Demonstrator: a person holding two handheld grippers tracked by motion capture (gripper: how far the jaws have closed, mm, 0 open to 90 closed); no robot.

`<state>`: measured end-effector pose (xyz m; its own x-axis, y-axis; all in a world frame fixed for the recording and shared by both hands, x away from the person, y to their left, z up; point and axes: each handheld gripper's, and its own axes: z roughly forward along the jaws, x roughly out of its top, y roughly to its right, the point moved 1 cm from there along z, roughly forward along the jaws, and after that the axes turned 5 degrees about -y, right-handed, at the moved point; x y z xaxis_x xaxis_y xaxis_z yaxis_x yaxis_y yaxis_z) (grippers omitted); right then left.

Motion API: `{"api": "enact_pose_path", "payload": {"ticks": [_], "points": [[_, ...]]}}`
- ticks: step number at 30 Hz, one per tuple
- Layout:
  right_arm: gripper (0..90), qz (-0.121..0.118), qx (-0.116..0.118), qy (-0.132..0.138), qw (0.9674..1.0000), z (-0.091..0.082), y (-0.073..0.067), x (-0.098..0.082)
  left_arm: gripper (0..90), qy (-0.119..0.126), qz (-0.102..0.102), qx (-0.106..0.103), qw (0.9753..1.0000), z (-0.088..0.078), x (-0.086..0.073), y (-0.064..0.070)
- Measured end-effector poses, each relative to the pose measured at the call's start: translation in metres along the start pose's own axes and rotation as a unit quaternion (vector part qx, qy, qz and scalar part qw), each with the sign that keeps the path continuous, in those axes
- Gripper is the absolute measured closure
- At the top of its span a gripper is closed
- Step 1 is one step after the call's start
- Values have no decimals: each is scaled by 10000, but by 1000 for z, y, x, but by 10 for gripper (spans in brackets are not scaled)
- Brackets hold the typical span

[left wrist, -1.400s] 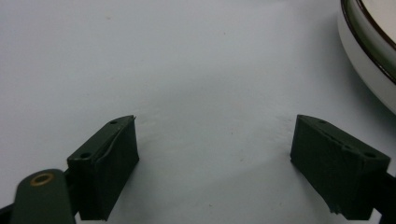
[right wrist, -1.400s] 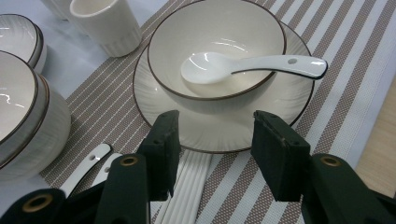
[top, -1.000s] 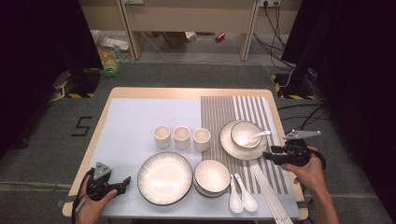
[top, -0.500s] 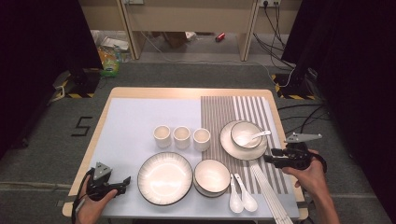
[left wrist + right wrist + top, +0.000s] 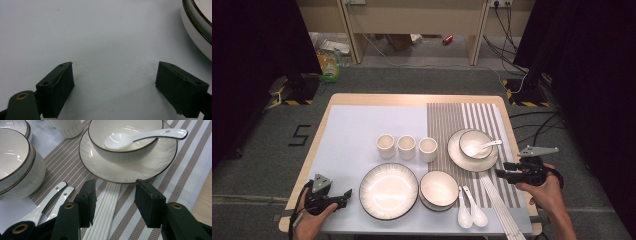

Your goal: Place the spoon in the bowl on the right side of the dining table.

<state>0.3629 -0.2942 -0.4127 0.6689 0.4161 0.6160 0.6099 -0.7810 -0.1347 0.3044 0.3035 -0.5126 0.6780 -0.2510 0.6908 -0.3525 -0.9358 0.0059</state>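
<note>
The right gripper [image 5: 113, 203] hangs low over the white chopsticks [image 5: 105, 212], jaws parted and empty, straddling the bundle's far end just short of the saucer [image 5: 120, 173], lined up, I'd say, for a pinch. The chopsticks lie flat on the striped mat [image 5: 190, 157], beside two spoons [image 5: 53, 197]. The left gripper [image 5: 115, 82] rests jaws released on the bare bench [image 5: 100, 37], out of the way.

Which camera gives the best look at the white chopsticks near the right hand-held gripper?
The right gripper view: the white chopsticks lie close up between its open jaws, running toward the plate, each stick distinct. The high view shows the same chopsticks small, as a pale bundle on the striped mat. The left gripper view faces bare tabletop instead.
</note>
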Motion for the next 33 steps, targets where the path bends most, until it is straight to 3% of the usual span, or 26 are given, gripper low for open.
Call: {"api": "enact_pose_path", "payload": {"ticks": [33], "points": [[522,26,-11,-258,9997,-6,-8,-29,140,-31,3,-20,10000,0,0,0]]}}
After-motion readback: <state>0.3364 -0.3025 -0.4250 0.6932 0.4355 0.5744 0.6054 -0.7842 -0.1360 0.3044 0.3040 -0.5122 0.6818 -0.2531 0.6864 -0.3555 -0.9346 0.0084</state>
